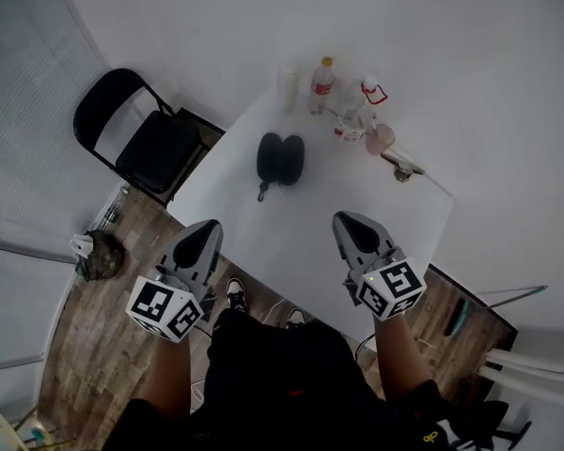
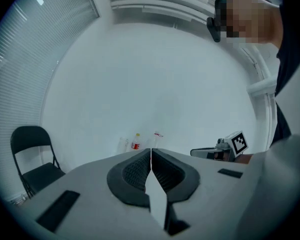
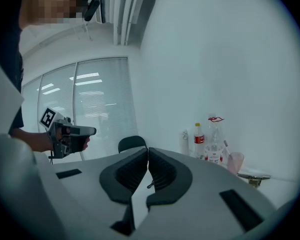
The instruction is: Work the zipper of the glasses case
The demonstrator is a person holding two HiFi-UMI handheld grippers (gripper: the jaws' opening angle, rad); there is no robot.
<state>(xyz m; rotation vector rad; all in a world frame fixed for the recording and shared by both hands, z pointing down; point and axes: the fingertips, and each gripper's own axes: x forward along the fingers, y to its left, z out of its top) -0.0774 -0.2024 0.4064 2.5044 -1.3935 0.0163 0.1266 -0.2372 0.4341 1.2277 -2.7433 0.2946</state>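
At near edge of table (image 1: 291, 252), both grippers hang side by side, well short of glasses case (image 1: 280, 158). Case lies mid-table, zip pull (image 1: 261, 194) trailing toward the person. Prob. a ready pose, w/ pull left reachable; zip not yet touched. L gripper (image 1: 197, 242): jaws pressed together, nothing btwn them. R gripper (image 1: 357, 231): likewise clenched, empty. Bottles (image 1: 322, 85) & pink cup (image 1: 381, 139) stand at far side, apart from case.

Soft, cool, even light fills my views, and the blinds (image 3: 100, 99) glow with streaks of glare. Both gripper views bulge and darken to black at the corners. My fingers (image 2: 135, 171) look slightly soft up close. Shadows are faint.
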